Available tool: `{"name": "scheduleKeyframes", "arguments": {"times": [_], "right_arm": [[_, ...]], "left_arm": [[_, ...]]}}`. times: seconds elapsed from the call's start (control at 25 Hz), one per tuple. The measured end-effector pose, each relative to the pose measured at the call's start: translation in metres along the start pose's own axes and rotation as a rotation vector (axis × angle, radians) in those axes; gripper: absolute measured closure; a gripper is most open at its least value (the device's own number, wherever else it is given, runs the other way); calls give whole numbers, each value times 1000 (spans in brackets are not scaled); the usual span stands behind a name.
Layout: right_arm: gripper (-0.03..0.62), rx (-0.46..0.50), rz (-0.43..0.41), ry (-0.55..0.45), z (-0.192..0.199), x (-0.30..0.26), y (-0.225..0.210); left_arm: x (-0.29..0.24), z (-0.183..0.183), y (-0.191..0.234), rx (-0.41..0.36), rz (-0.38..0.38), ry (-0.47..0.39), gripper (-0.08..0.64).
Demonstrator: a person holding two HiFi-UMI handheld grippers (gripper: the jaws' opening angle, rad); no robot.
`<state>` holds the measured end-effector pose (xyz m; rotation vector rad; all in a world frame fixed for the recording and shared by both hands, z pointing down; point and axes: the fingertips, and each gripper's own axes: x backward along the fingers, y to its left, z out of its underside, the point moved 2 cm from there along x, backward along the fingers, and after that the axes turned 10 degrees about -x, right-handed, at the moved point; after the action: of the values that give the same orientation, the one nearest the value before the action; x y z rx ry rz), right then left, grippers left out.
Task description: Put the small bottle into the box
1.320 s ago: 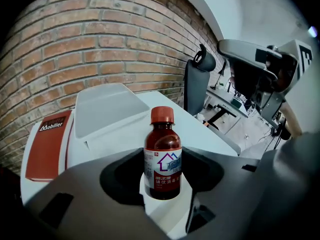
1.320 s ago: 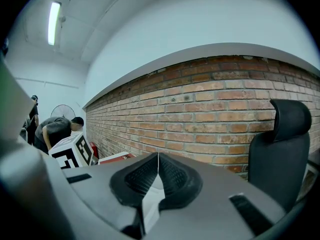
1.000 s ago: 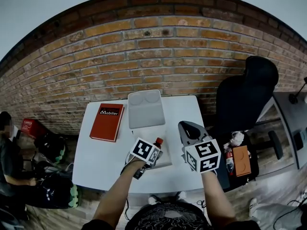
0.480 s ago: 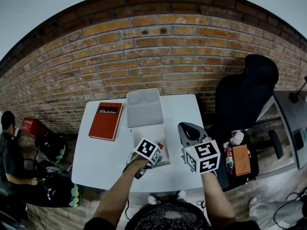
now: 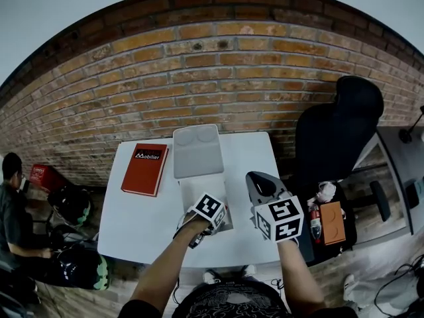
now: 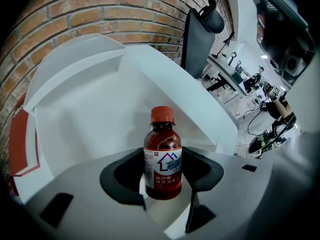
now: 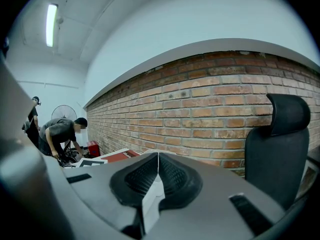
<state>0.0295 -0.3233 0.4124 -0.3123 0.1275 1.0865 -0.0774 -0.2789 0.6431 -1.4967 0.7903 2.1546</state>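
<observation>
- Head view: your left gripper sits at the near end of the open white box, its marker cube on top and covering the jaws.
- The box lid stands open on the far side, toward the brick wall.
- Your right gripper is just right of the box, above the white table, apart from the box.
- A red book lies flat on the table, left of the lid.
- A black chair is to the right of the table, and a person is at the far left edge.
- Left gripper view: the jaws are clamped on the small bottle, one pad on each side of its label. The bottle is upright, dark brown with an orange-red cap.
- The box's white walls and lid fill the view behind and around the bottle; can't tell if its base touches the box floor.
- Right gripper view: the jaws of your right gripper are pressed together, pad to pad, with nothing between them.
- The brick wall, the chair at right, and the book and person at far left lie beyond.
</observation>
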Motion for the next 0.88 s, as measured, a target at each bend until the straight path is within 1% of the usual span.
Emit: {"name": "scheduleKeyframes", "arguments": {"times": [0.48,0.72,0.88], "right_arm": [[571,-1,-13,5,2,-3,-1],[571,-1,-23,7,2,-6,1],[571,-3,-29,7,2,-8,1]], "left_arm": [[-6,-1,-2,5,-5,23,322],[-6,0,-3,-5,-8,10,321],[0,-3,-2,-4,-18,-27,314]]}}
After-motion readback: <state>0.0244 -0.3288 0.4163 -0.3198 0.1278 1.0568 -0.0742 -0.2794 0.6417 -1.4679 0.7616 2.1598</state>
